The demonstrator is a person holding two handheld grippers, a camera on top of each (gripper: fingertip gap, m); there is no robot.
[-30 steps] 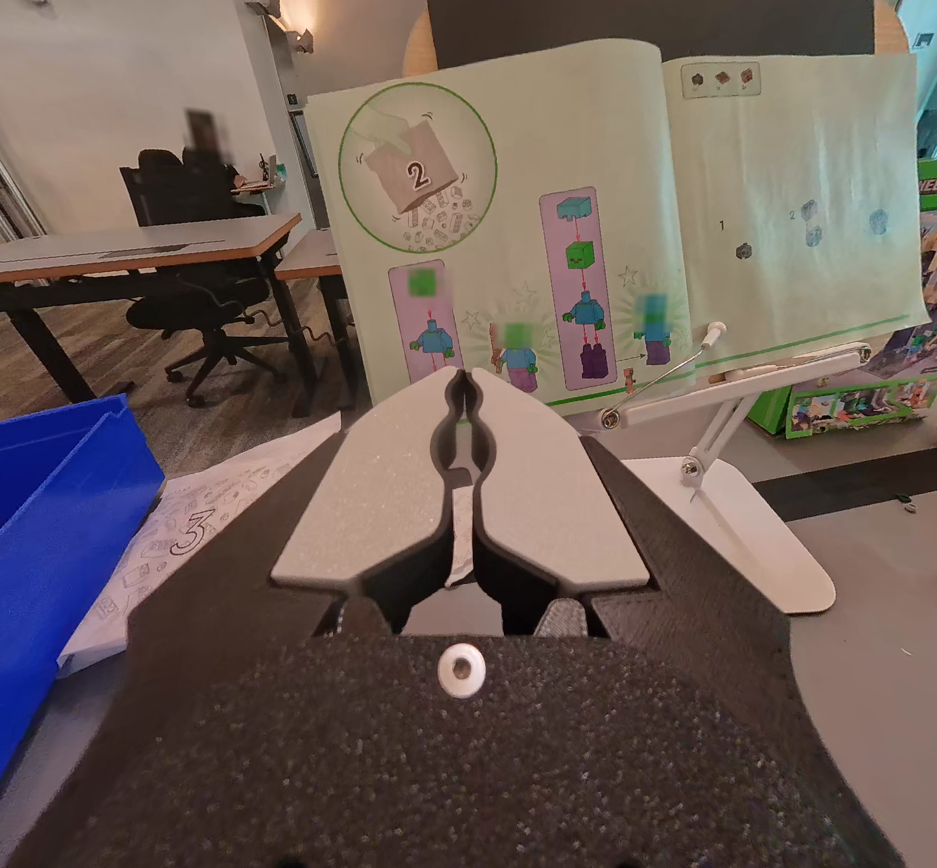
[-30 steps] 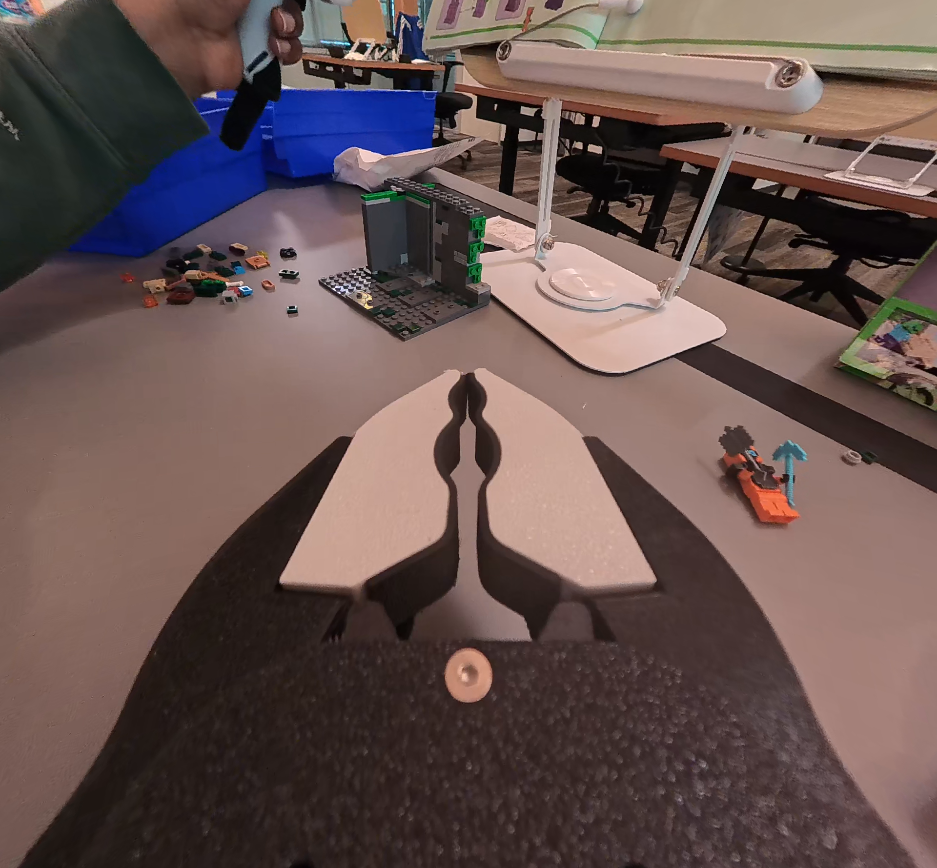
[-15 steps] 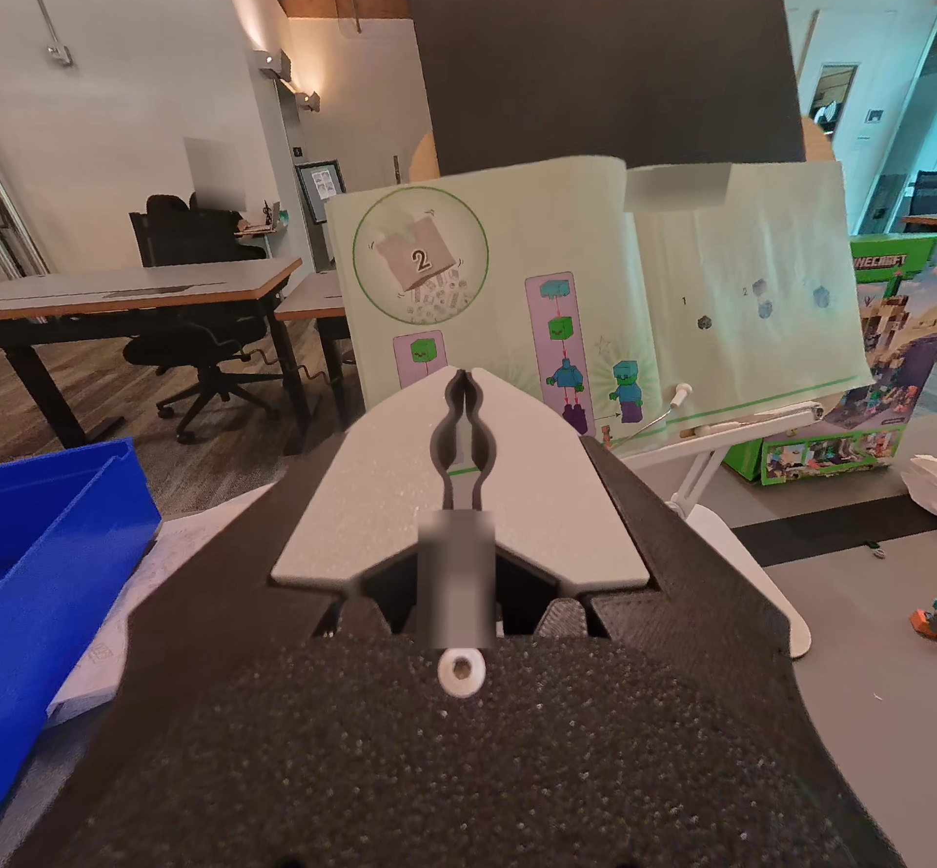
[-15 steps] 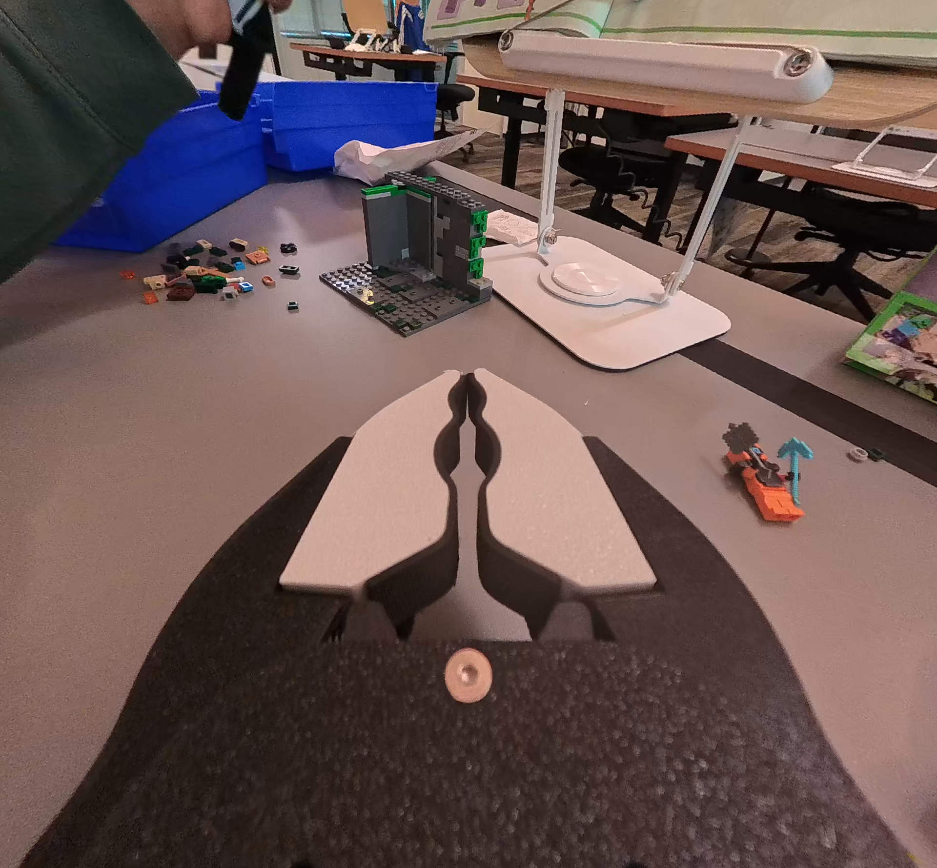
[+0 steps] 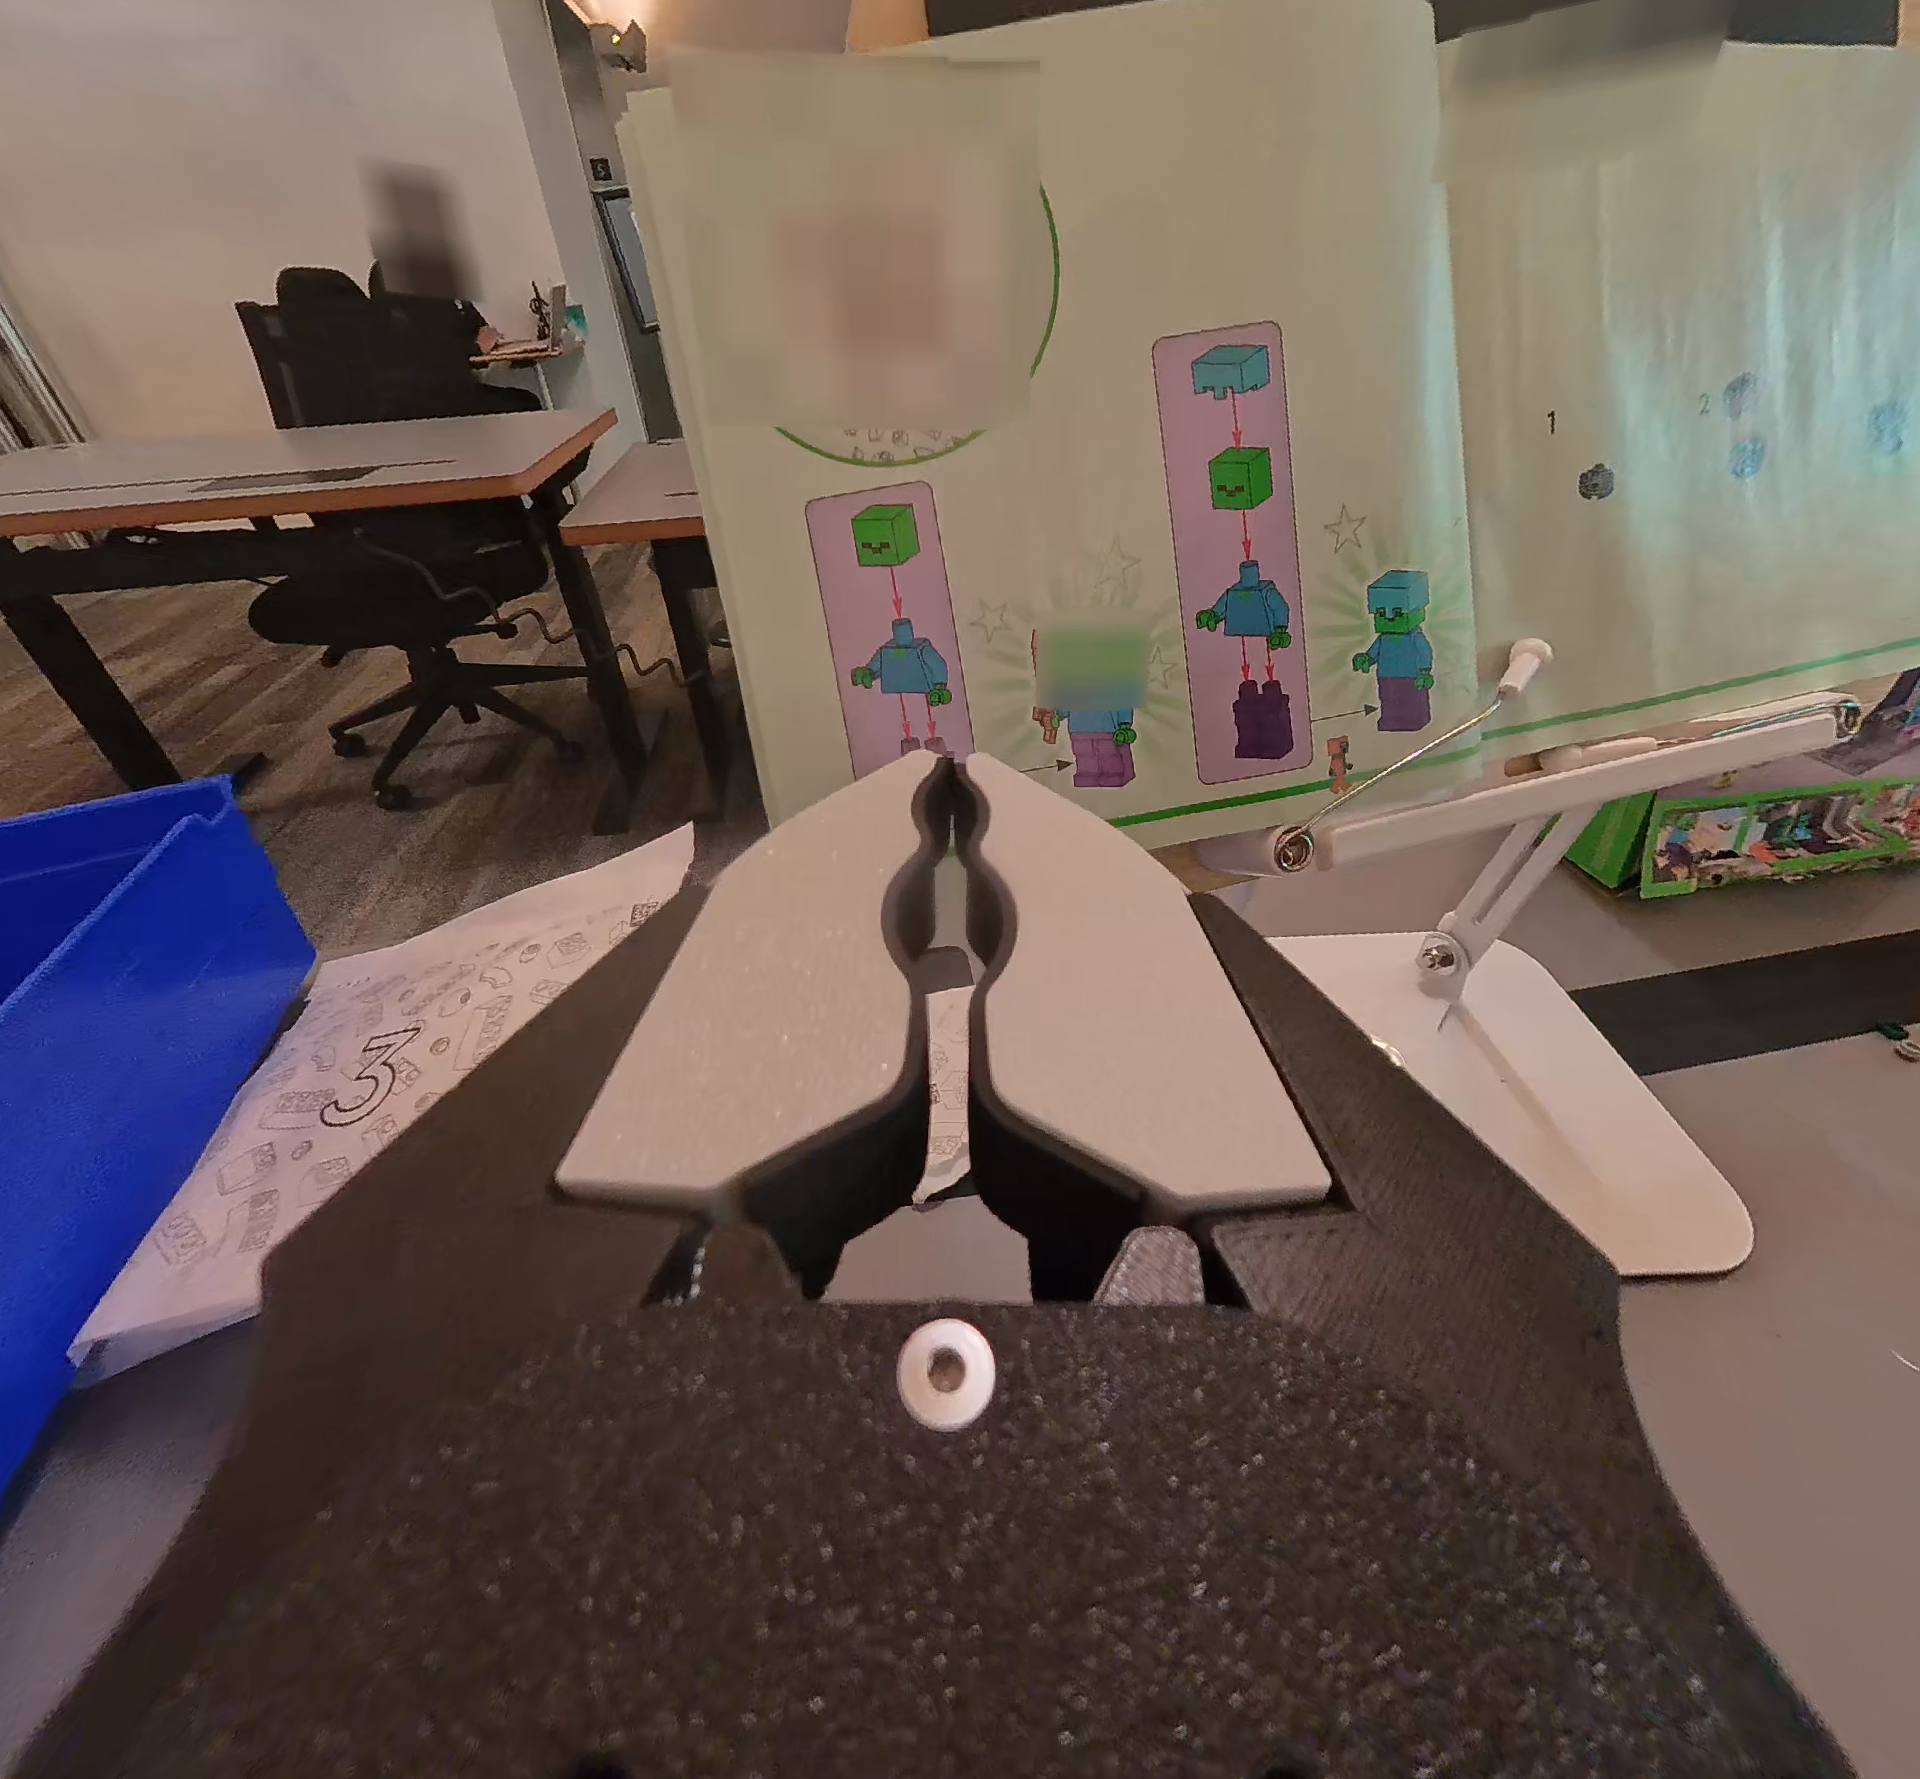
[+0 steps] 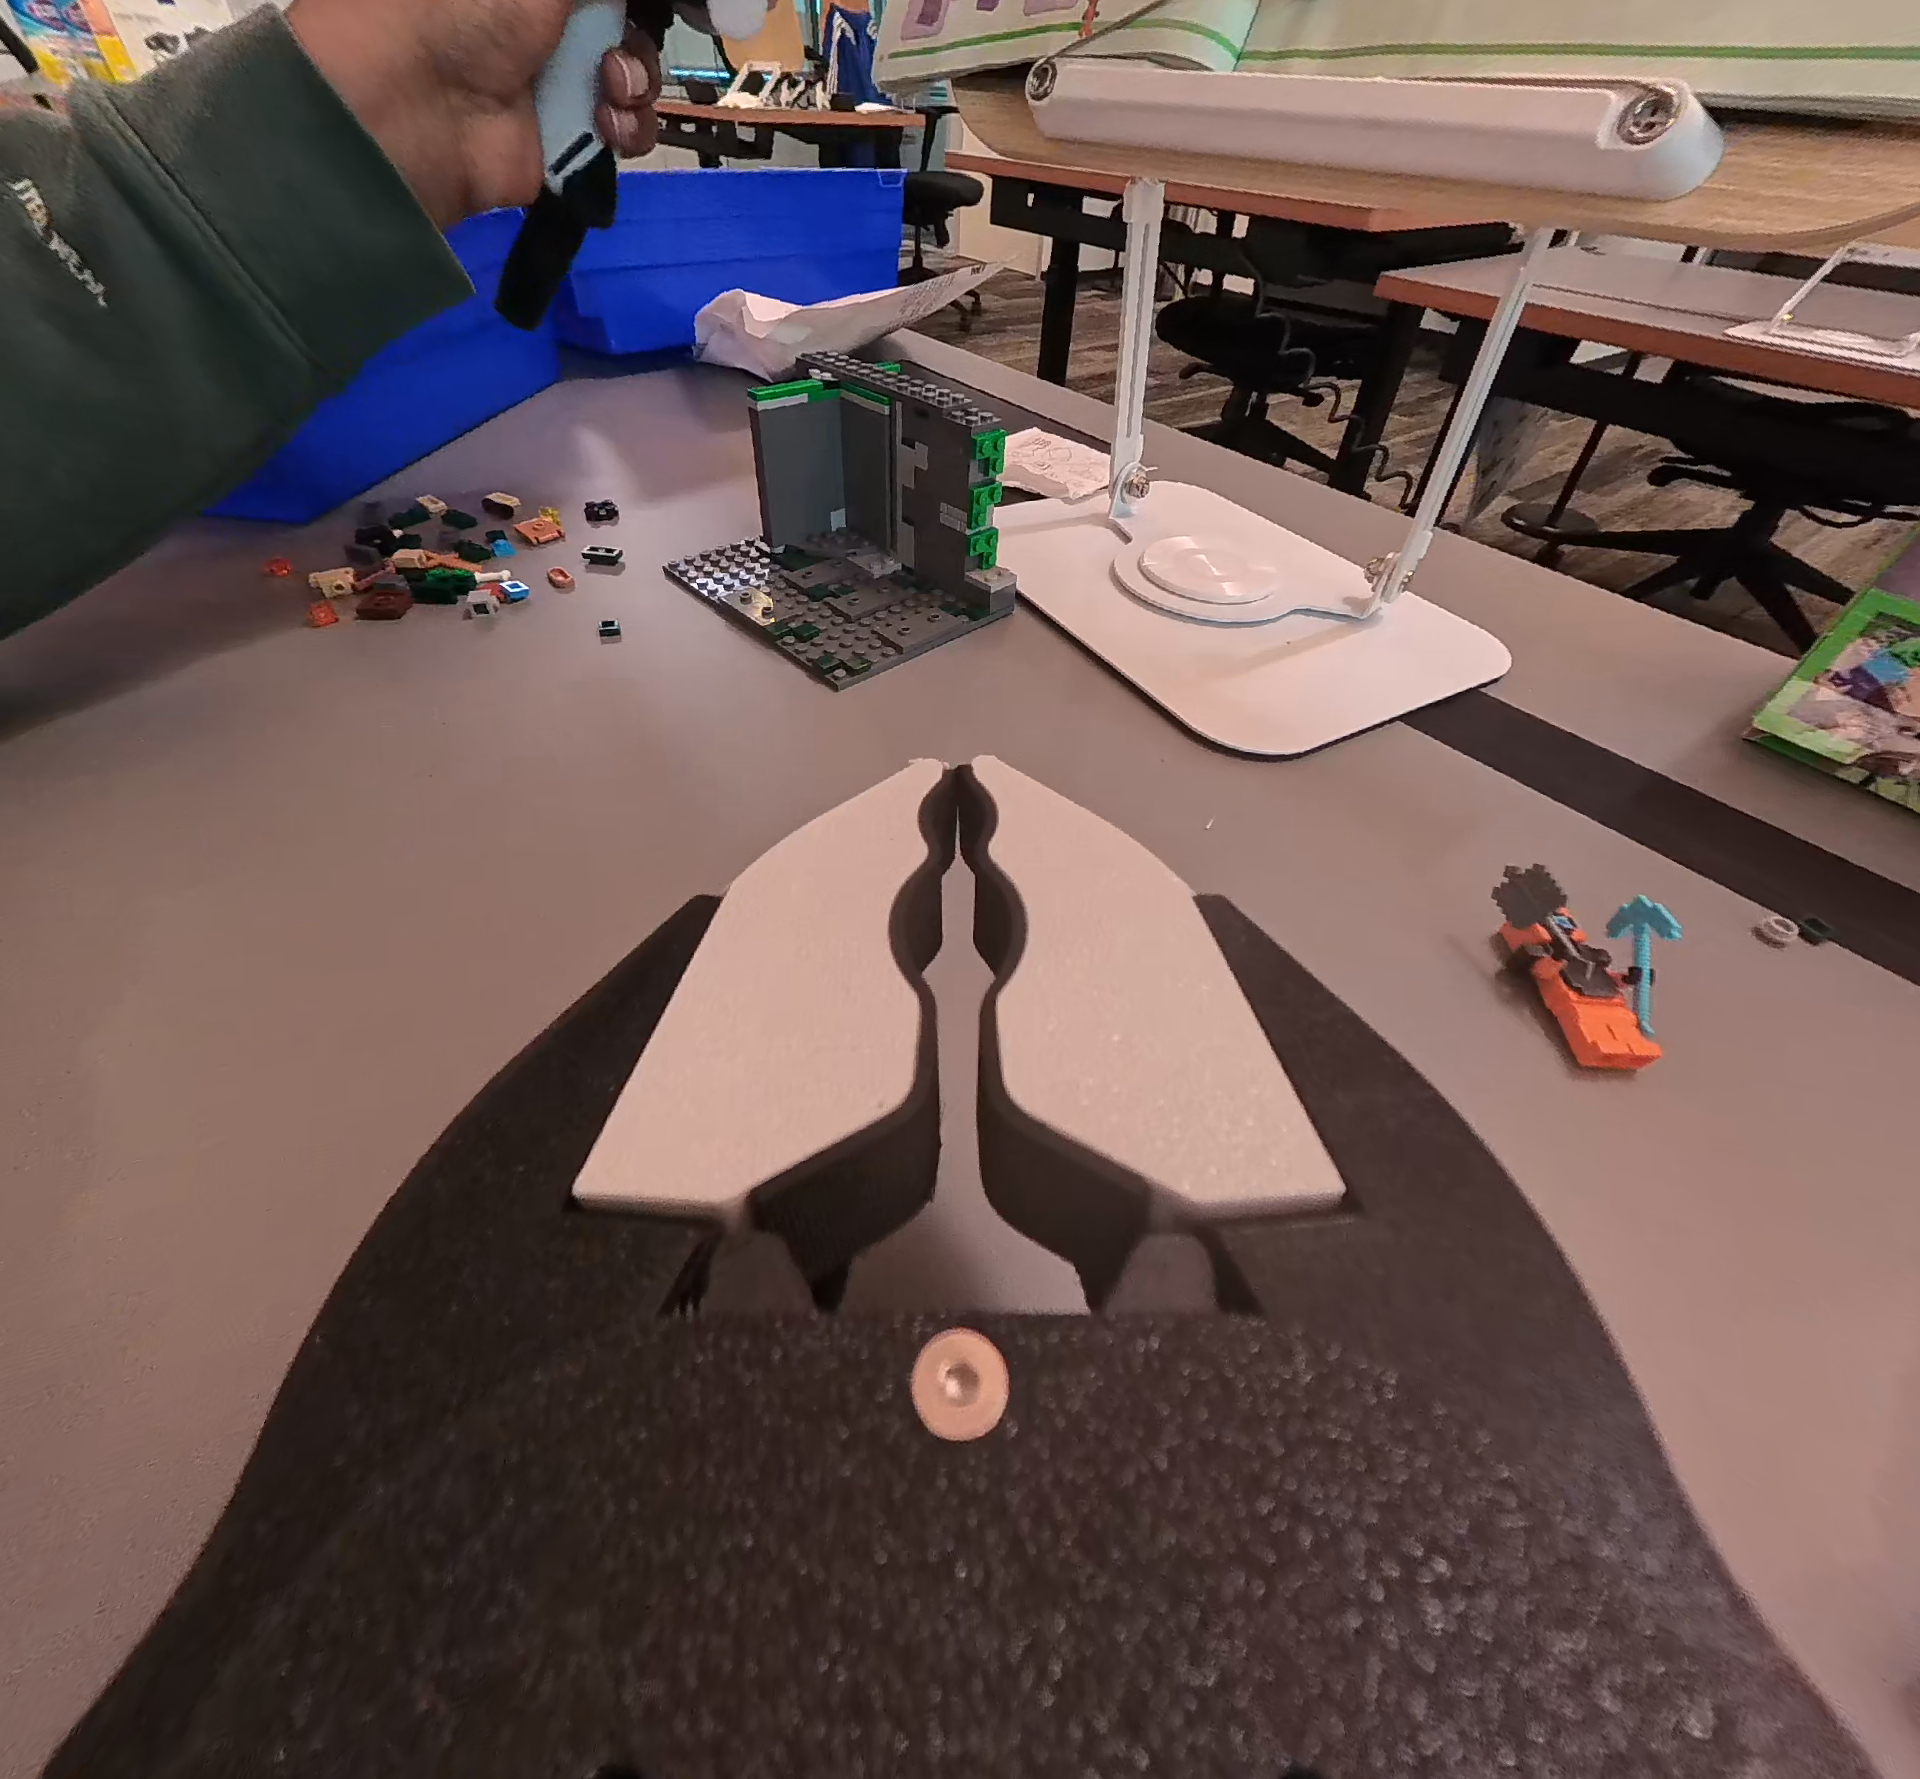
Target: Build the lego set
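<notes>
Grey tabletop [image 6: 364,898] carries all the work, with a dark strip crossing it at the right. Right hand-held gripper [image 6: 956,773] hangs low over a bare part of it, jaws closed tip to tip with nothing between them. Just right of it lies an orange figure assembly [image 6: 1584,1002] with a teal pickaxe [image 6: 1645,950] beside it. Farther off stands the partly built grey-and-green lego wall on its dark baseplate [image 6: 883,534], upright; loose small bricks [image 6: 447,560] are scattered to its left. A white book stand [image 6: 1299,649] sits just right of the build and bears the open instruction booklet [image 5: 1247,379]. Left hand-held gripper [image 5: 948,773] is raised facing that booklet, jaws closed and empty; a hand [image 6: 488,56] in a green sleeve grips its handle. Below it lie a printed paper bag [image 5: 416,1054] and a blue bin [image 5: 114,1054]. Beyond the tabletop: wood-look floor, wood-topped desks [image 5: 312,472], black office chairs [image 5: 416,586], white walls.
</notes>
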